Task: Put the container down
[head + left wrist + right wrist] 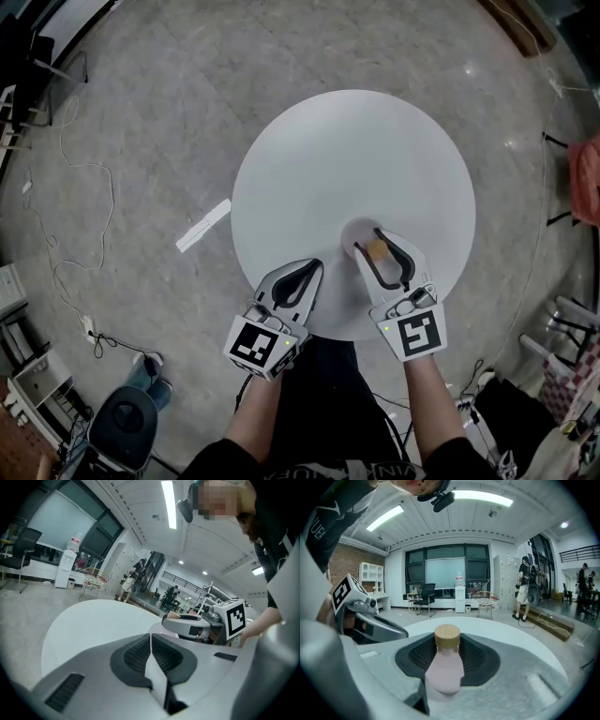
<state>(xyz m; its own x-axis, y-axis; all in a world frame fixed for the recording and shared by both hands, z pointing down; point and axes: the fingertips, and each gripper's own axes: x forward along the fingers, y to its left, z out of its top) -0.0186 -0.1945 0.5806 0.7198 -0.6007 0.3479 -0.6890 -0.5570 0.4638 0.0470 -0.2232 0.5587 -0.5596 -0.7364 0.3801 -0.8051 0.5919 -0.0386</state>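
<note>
- Grey polished concrete floor [141,141] all round; a round white table [347,159] stands in the middle of the head view, its top bare apart from the two tools.
- Person stands at the near edge of the table, one tool in each hand.
- Right gripper [370,239]: reaches over the near-right part of the tabletop. Its jaws stand partly apart, with the dark ribbed pads pressed on either side of a pale pink bottle-shaped container [445,665] that has a round light-wood cap [447,637].
- Container sits upright between those pads, with the cap uppermost. From above the cap shows as a tan disc [375,251]. Whether its base touches the tabletop cannot be told.
- Left gripper [312,267]: just beside the right one, over the table's near edge. Its own view shows the two pads meeting along a thin seam [151,641], with nothing between them.
- Left gripper view also catches the right gripper side-on [192,625], its black-and-white marker cube [234,618] behind it.
- Floor litter, left of the table: a flat white strip [203,226] and a thin white cable [89,178] trailing in loops.
- Background in the right gripper view: a black office chair [424,599], a white water dispenser [460,597] against the window wall, and a person [524,592] standing well off to the right.
</note>
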